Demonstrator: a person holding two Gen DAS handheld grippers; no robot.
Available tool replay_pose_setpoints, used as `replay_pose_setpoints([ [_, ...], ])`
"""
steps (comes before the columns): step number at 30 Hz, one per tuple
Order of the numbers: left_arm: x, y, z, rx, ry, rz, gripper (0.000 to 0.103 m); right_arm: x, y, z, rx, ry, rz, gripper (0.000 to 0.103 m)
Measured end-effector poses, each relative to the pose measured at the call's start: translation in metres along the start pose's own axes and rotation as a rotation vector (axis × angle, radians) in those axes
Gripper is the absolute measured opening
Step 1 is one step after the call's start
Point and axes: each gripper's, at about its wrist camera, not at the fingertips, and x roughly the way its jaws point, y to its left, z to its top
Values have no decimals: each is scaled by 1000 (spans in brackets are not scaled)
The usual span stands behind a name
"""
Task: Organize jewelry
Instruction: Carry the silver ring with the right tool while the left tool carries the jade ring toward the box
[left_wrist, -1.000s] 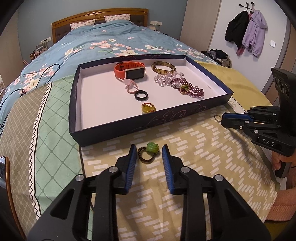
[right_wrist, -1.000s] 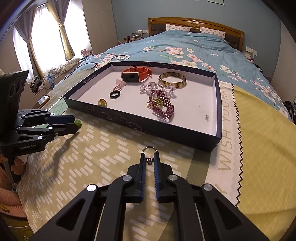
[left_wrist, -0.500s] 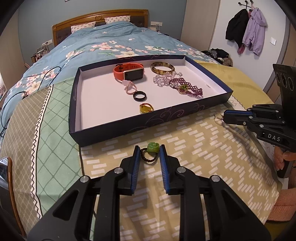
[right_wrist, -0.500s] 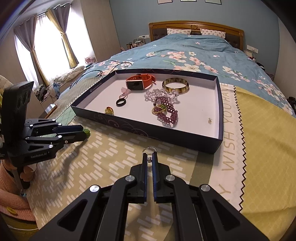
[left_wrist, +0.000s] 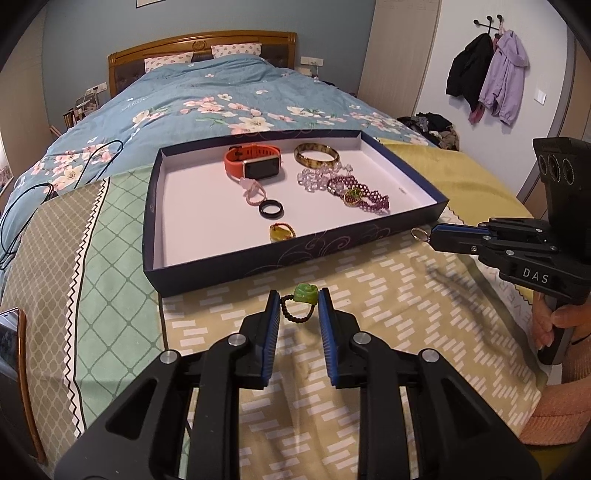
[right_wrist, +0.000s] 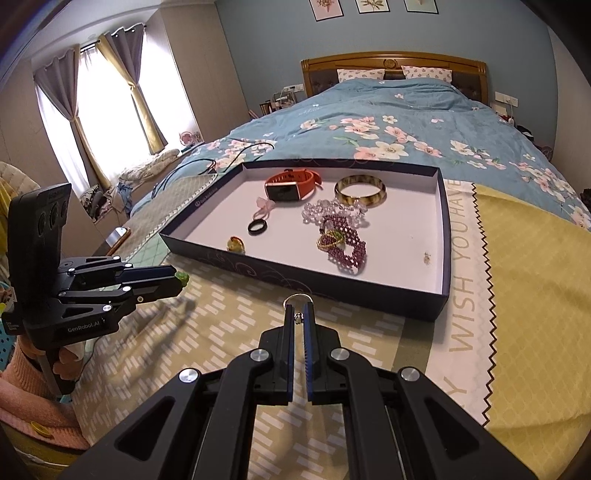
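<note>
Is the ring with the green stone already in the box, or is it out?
Out. The green-stone ring sits between the left hand-held gripper's fingers, in front of the box's near wall.

Both grippers: matte black linkage frames w/ silver screw heads at pivots, blue ribbed pads inside the jaws. Left gripper (right_wrist: 179, 282) reads "GenRobot.AI" in white on its side; right gripper (left_wrist: 430, 234) reads "DAS". Each has a black upright block w/ three round lenses. Pink sleeve (left_wrist: 561, 417) at wrist.
</note>
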Motion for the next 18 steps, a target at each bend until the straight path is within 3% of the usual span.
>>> replay_pose_setpoints([
  [18,-17,-11,17,2,-67,-15,21,-5,3,13,8,-54,26,3],
])
